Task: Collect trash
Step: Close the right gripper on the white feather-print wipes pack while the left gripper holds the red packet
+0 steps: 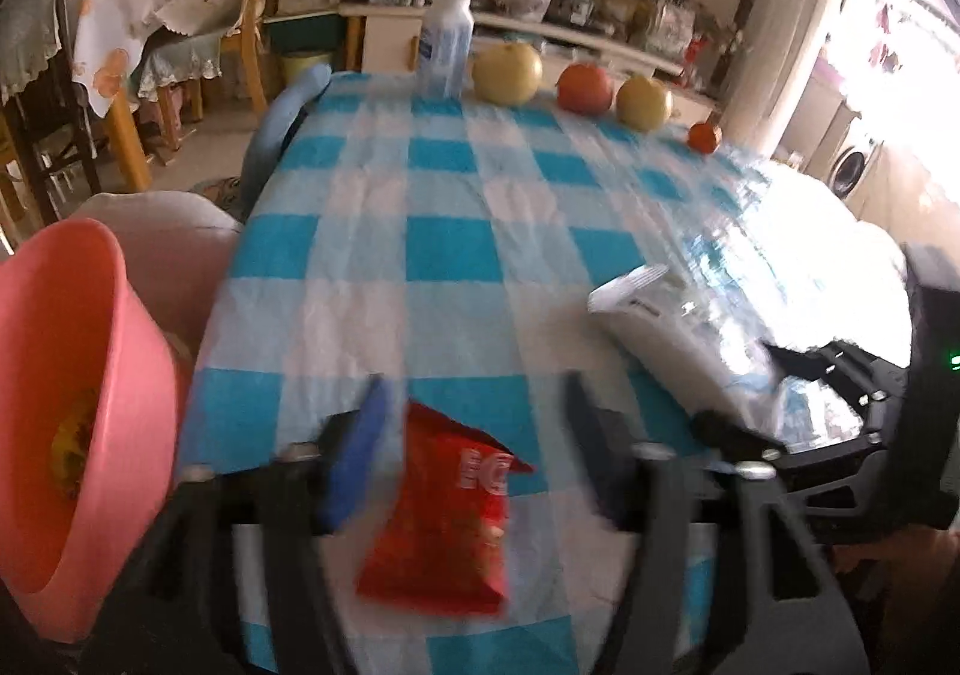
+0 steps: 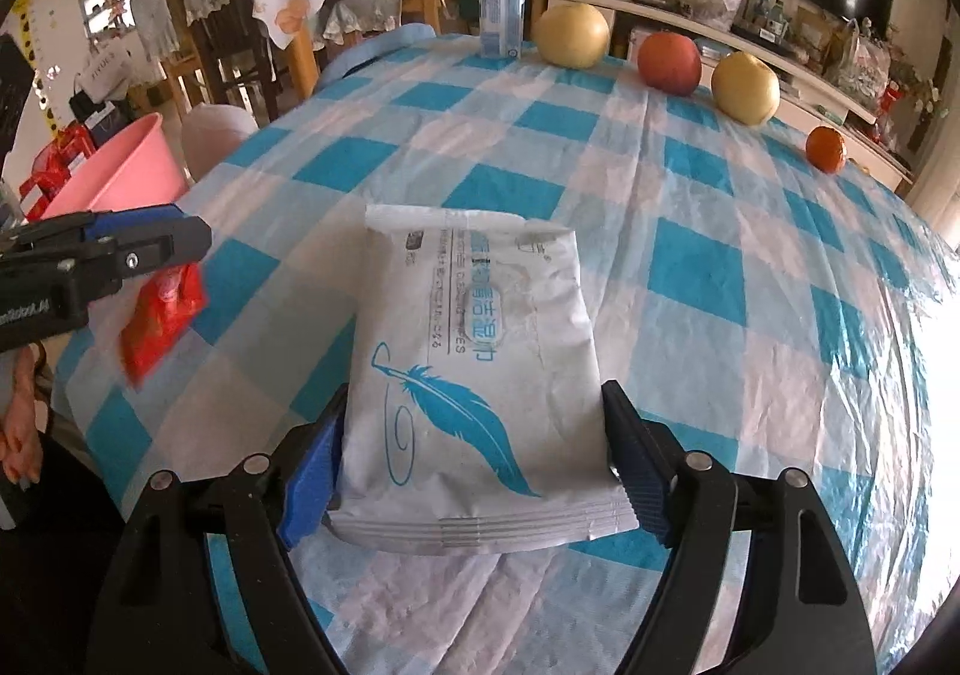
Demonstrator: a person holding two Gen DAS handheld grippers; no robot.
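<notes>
In the left wrist view, the left gripper (image 1: 474, 423) is seen at the lower centre with fingers spread; a crinkled red foil snack wrapper (image 1: 447, 519) lies between them, blurred, on the blue-and-white checked table (image 1: 456, 231). A smooth pink plastic basin (image 1: 66, 375) stands at the lower left.

In the right wrist view, the right gripper (image 2: 474, 453) is seen with fingers set apart beside a flat white wet-wipe pack with a blue feather print (image 2: 474, 369); whether it is pinched cannot be told.

Black plastic left gripper (image 1: 474, 453) and matching right gripper (image 2: 474, 465), each with blue ribbed pads, silver screws, slotted arms and white lettering.
</notes>
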